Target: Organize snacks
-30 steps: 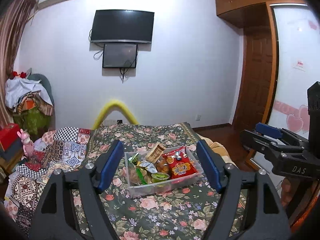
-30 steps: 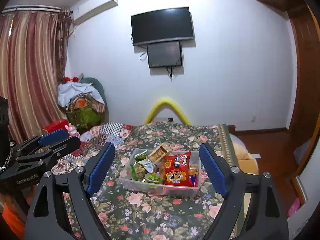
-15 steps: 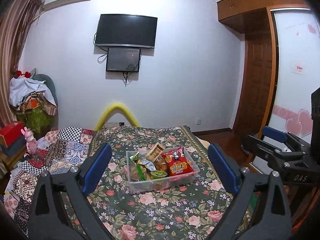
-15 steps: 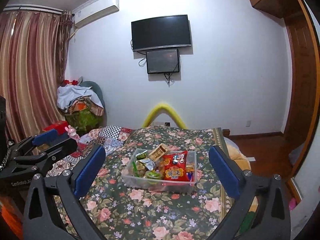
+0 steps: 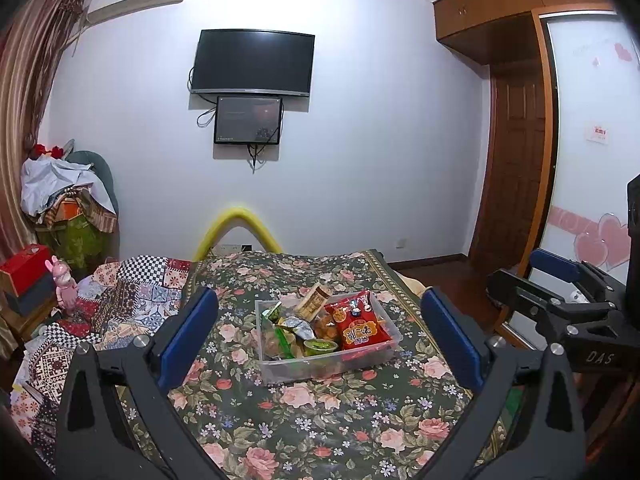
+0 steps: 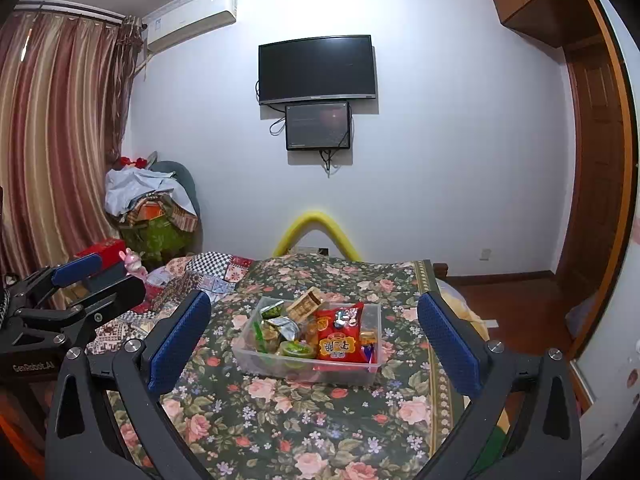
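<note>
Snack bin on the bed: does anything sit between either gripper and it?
Nothing visible does. Only bare floral bedspread lies between the left gripper and the clear bin, and likewise ahead of the right gripper. Neither gripper holds anything; the left jaws are opening.

Red snack bag; dark floral bedcover; green cup, possibly.

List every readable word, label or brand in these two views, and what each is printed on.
"DAS": on the right gripper's black body, left wrist view.
"GenRobot.AI": on the left gripper's black body, right wrist view.
Red snack bag: large yellow characters, not legible.
Small sign on the sliding door: red characters, too blurred.
Other wrappers in the clear bin: too small.
</note>
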A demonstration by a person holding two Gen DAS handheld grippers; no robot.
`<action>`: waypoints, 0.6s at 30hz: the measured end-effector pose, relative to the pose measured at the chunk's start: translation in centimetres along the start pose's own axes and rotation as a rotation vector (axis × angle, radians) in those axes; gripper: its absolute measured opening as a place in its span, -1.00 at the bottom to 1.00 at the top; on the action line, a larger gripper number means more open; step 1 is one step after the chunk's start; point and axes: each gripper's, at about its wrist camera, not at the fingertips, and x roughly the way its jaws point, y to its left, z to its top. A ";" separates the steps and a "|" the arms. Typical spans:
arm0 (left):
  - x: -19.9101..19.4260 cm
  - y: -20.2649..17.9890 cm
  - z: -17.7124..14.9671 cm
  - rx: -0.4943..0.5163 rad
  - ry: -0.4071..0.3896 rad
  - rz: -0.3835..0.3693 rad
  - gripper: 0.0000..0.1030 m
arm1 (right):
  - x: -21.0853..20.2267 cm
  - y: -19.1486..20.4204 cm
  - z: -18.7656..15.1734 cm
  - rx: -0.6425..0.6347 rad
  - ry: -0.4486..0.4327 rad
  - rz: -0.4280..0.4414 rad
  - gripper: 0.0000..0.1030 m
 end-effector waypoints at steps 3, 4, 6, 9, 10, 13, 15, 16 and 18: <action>0.2 -0.1 -0.1 0.005 0.008 0.000 1.00 | -0.1 -0.1 0.0 0.004 0.000 -0.001 1.00; 0.2 -0.2 -0.2 0.007 0.009 0.000 1.00 | -0.1 -0.1 0.1 0.003 -0.001 -0.002 1.00; 0.2 -0.2 -0.3 0.008 0.011 -0.001 1.00 | -0.2 -0.1 0.1 0.000 -0.002 -0.005 1.00; 0.3 -0.2 -0.4 0.007 0.012 0.001 1.00 | -0.2 0.0 0.1 -0.001 -0.001 -0.004 1.00; 0.3 -0.2 -0.4 0.008 0.012 0.000 1.00 | -0.2 0.1 0.1 -0.002 -0.002 -0.005 1.00; 0.4 -0.2 -0.4 0.009 0.018 -0.003 1.00 | -0.2 0.1 0.1 -0.004 -0.003 -0.008 1.00; 0.4 -0.3 -0.4 0.012 0.019 -0.004 1.00 | -0.2 0.1 0.1 -0.006 -0.003 -0.010 1.00; 0.4 -0.3 -0.4 0.015 0.020 -0.004 1.00 | -0.2 0.2 0.1 -0.006 -0.002 -0.009 1.00; 0.4 -0.4 -0.5 0.019 0.020 -0.003 1.00 | -0.2 0.2 0.2 -0.004 -0.002 -0.007 1.00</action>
